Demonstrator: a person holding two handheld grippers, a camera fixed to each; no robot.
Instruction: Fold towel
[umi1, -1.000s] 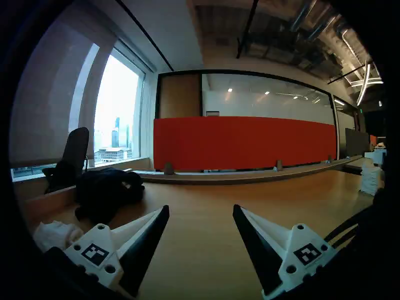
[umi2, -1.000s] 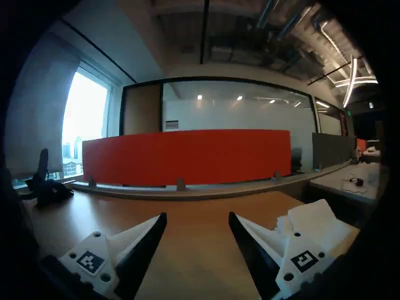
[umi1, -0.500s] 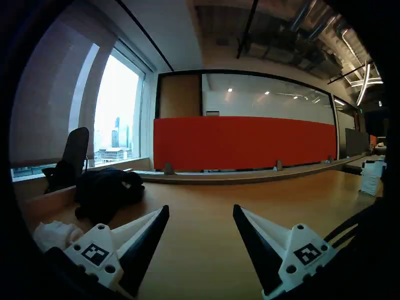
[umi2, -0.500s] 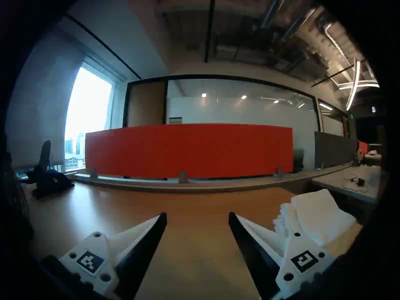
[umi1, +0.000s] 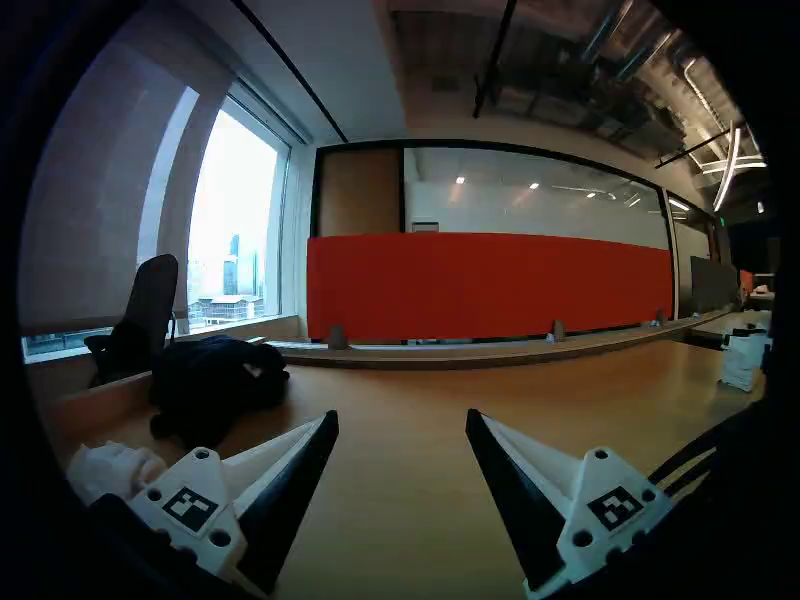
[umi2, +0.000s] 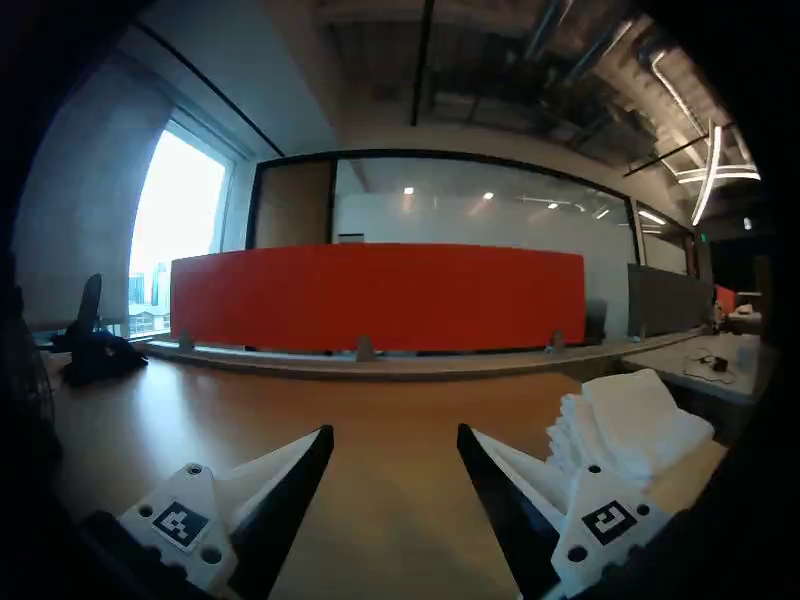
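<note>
The left gripper (umi1: 400, 414) is hovering low over the wooden table (umi1: 400, 520), its two white fingers spread wide with nothing between them but bare tabletop. In the left gripper view, a crumpled white towel (umi1: 108, 466) is lying on the table just beside and behind the left-hand finger, at the lower left edge. Beyond it a black bag (umi1: 215, 385) is slumping on the wood, and an office chair (umi1: 140, 320) is standing behind that, in front of the bright window (umi1: 235, 240). A long red partition (umi1: 490, 285) is running across the far edge of the table. Far off at the right rim a small white pile (umi1: 742, 360) is sitting on the table, too small to make out. Over to the right gripper (umi2: 393, 430): it too is gaping wide, gripping nothing, pointing along the table toward the same partition. In the right gripper view, a stack of folded white towels (umi2: 630, 430) is resting on the table just behind the right-hand finger; whether finger and stack are touching, I cannot tell. To the right, past the table edge, a paler desk (umi2: 700, 362) is showing with some cables on it.
</note>
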